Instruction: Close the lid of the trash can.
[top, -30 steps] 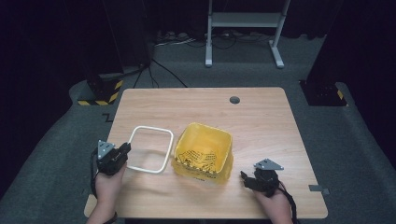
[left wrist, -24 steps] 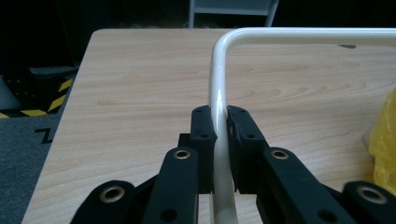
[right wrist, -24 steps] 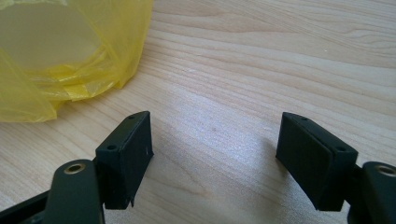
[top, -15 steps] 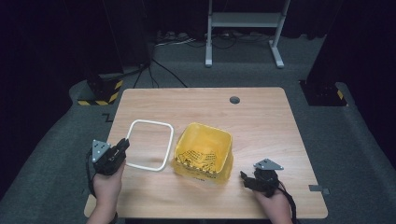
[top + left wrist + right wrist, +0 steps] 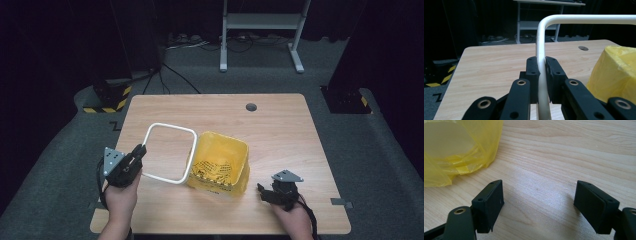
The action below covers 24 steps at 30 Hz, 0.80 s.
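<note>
We see a thin white frame [image 5: 170, 153], a rounded square with an open middle, lifted off the table [image 5: 280, 130] just left of the yellow bag [image 5: 220, 162], one side touching it. Our left gripper [image 5: 136, 156] pinches the frame's near-left edge, the jaws pressed on the rod. Right of the bag, our right gripper [image 5: 265, 192] rests low with jaws spread, which have just been opening, nothing between them

Wooden table [image 5: 280, 130] with round grommet [image 5: 251, 107] — beyond it, a grey metal stand [image 5: 260, 22].
</note>
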Each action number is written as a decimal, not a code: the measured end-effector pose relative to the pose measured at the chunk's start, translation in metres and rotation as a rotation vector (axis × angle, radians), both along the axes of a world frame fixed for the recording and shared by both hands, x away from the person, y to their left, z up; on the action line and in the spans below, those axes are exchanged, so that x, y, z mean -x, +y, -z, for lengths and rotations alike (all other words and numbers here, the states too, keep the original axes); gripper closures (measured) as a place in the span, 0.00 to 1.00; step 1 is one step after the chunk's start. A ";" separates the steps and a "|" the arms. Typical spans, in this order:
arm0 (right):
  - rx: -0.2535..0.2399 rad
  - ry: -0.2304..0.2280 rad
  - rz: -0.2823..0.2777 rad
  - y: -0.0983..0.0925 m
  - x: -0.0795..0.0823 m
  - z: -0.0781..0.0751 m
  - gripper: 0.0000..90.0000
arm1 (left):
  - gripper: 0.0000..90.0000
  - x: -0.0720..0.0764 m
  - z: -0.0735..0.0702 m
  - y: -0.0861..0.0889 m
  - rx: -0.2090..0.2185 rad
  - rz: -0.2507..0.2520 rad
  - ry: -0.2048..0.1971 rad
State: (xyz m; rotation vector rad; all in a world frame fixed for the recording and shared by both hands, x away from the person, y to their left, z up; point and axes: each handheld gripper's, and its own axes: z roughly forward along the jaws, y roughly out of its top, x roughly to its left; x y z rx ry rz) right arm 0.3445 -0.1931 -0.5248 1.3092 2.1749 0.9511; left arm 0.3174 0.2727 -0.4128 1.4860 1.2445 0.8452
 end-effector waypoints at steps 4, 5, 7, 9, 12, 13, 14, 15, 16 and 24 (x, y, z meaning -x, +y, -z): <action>0.002 0.004 -0.010 0.001 0.000 0.000 0.24 | 0.90 -0.002 -0.005 -0.009 -0.006 0.005 -0.003; 0.002 0.003 -0.010 0.001 0.000 0.000 0.24 | 0.90 -0.001 -0.007 -0.011 -0.013 0.004 -0.009; 0.001 0.003 -0.007 0.001 0.000 0.000 0.23 | 0.90 -0.001 -0.011 -0.015 -0.012 0.010 -0.022; 0.001 0.004 -0.006 0.001 0.000 0.000 0.23 | 0.90 0.000 -0.014 -0.021 -0.020 0.017 -0.034; 0.004 0.000 -0.011 0.001 0.002 0.000 0.26 | 0.90 0.000 -0.018 -0.033 -0.032 0.035 -0.048; 0.016 -0.013 -0.009 0.002 0.003 0.000 0.26 | 0.90 -0.001 -0.019 -0.037 -0.022 0.043 -0.049; 0.027 -0.027 -0.004 0.002 0.004 -0.001 0.26 | 0.90 -0.001 -0.019 -0.037 -0.022 0.043 -0.049; 0.034 -0.040 -0.001 0.002 0.005 -0.001 0.27 | 0.90 -0.003 -0.019 -0.045 -0.025 0.057 -0.054; 0.038 -0.047 0.005 0.002 0.006 -0.002 0.26 | 0.90 -0.004 -0.019 -0.051 -0.026 0.066 -0.057; -0.040 -0.207 0.040 0.002 0.020 -0.031 0.28 | 0.90 -0.015 -0.019 -0.089 0.006 0.141 -0.068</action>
